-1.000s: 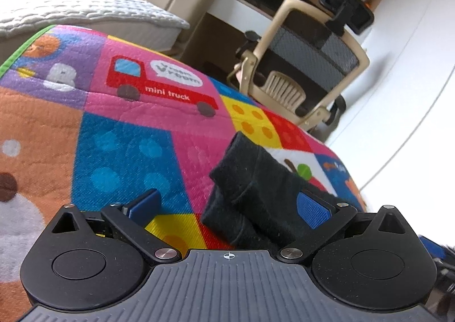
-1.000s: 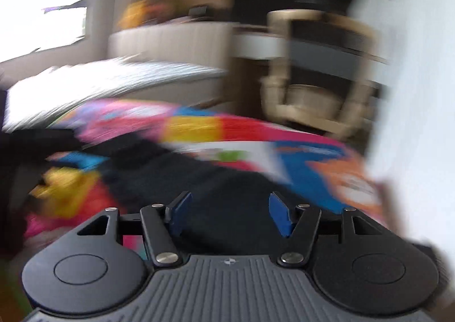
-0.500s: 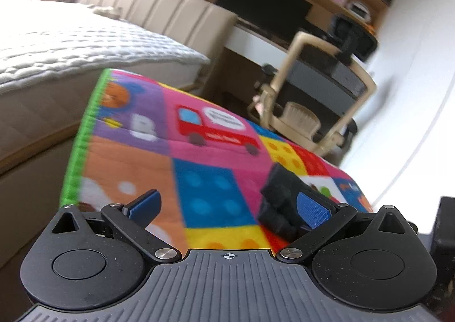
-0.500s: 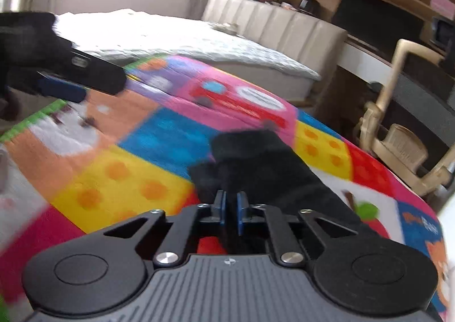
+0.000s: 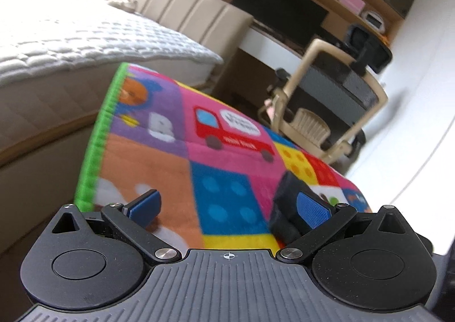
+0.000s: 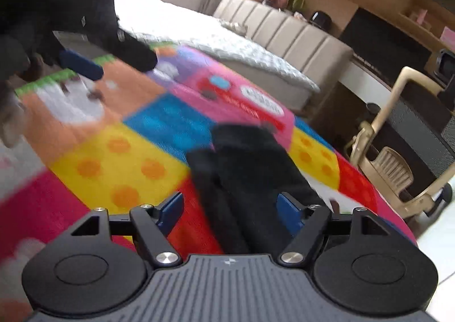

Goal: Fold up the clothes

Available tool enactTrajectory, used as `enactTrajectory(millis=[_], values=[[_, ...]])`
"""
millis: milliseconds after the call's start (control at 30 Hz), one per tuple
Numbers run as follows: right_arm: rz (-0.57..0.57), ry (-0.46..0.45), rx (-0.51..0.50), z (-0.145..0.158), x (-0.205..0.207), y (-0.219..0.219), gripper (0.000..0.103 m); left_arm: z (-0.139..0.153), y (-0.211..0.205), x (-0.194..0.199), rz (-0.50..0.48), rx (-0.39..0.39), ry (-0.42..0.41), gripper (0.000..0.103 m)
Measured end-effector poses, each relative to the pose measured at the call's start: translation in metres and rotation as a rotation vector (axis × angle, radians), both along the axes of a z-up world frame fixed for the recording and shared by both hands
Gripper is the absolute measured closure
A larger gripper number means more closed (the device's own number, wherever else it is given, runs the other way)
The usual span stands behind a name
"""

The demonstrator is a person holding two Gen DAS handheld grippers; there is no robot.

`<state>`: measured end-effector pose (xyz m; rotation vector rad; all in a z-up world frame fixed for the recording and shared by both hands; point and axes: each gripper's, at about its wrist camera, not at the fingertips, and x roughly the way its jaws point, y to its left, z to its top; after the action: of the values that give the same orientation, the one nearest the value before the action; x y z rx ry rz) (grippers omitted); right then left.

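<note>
- Bedroom setting: a colourful play mat (image 5: 182, 168) with block, letter and mini-truck prints covers the working surface, giving a flat, bright backing on which a dark piece of clothing is easy to see and square up.
- At far left, the bed (image 5: 85, 35) with its white quilted cover runs beside the mat's green edge, with a beige padded headboard behind it.
- Over the mat's left part, as the right wrist view shows, the left gripper (image 6: 85, 63) hangs lifted clear of the cloth; in its own view (image 5: 227, 207) the jaws stand wide apart with nothing between them. That height suits a hand that has no hold and is waiting or repositioning, I judge.
- Near the middle of the mat lies the black garment (image 6: 250, 168), bunched into a thick, narrow bundle with rolled-looking layers. It rests flat on the mat, held by neither tool; in the left wrist view only its end (image 5: 284, 202) peeks out behind the right-hand blue pad.
- Directly in front of it, the right gripper (image 6: 231, 208) is spread wide and grips nothing, its blue pads lying to either side of the bundle's near end. That lines it up for a pinch on that end, if a further fold is wanted.
- At far right, a beige office chair (image 6: 403, 151) stands off the mat beside a desk, away from the work.
</note>
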<state>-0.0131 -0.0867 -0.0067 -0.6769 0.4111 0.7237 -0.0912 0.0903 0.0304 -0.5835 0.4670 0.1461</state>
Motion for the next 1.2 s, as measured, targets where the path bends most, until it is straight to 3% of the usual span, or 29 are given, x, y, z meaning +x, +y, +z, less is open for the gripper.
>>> enactTrajectory(millis=[33,67,100,133,267,367,467,567,633,800,867,967,1133,1167,1200], values=[[0.001,-0.002,0.014,-0.003,0.002,-0.003,0.034,-0.001,-0.003,0.001,-0.013,-0.006,-0.004,0.000],[0.001,0.005,0.031,-0.005,0.006,-0.003,0.048,-0.002,-0.006,0.003,-0.027,-0.013,-0.008,0.000],[0.000,0.017,0.034,-0.005,0.009,0.000,0.074,-0.003,-0.008,0.004,-0.037,-0.017,-0.012,0.000],[-0.002,0.028,0.036,-0.006,0.012,0.004,0.083,-0.002,-0.008,0.002,-0.039,-0.016,-0.018,0.000],[0.016,0.030,0.039,-0.007,0.016,0.025,0.090,0.006,0.001,-0.011,0.011,-0.013,-0.047,0.000],[0.085,0.066,0.086,0.007,0.003,0.034,0.091,0.010,0.007,-0.016,0.045,-0.014,-0.062,0.000],[0.226,0.084,0.110,0.016,-0.024,0.043,0.091,0.013,0.010,-0.014,0.049,-0.016,-0.066,0.000],[0.276,0.126,0.119,0.015,-0.037,0.039,0.085,0.015,0.012,-0.013,0.054,-0.019,-0.071,0.000],[0.232,0.173,0.158,0.017,-0.034,0.023,0.072,0.016,0.013,-0.012,0.053,-0.018,-0.071,0.000],[-0.002,0.293,0.286,0.031,-0.015,-0.040,0.070,0.008,0.007,-0.009,0.014,-0.011,-0.034,0.000],[-0.028,0.255,0.269,0.033,-0.011,-0.048,0.071,0.002,0.006,-0.006,0.016,-0.027,-0.024,0.000],[0.020,0.229,0.221,0.035,-0.014,-0.038,0.071,-0.002,0.003,-0.003,0.020,-0.040,-0.008,0.000],[0.164,0.253,0.145,0.021,-0.024,-0.006,0.071,0.010,-0.004,-0.011,-0.019,0.035,-0.031,0.000],[0.186,0.260,0.126,0.018,-0.025,-0.001,0.073,0.012,-0.005,-0.013,-0.022,0.048,-0.035,0.000],[0.191,0.244,0.110,0.014,-0.027,0.005,0.087,0.013,-0.005,-0.014,-0.024,0.061,-0.039,0.000]])
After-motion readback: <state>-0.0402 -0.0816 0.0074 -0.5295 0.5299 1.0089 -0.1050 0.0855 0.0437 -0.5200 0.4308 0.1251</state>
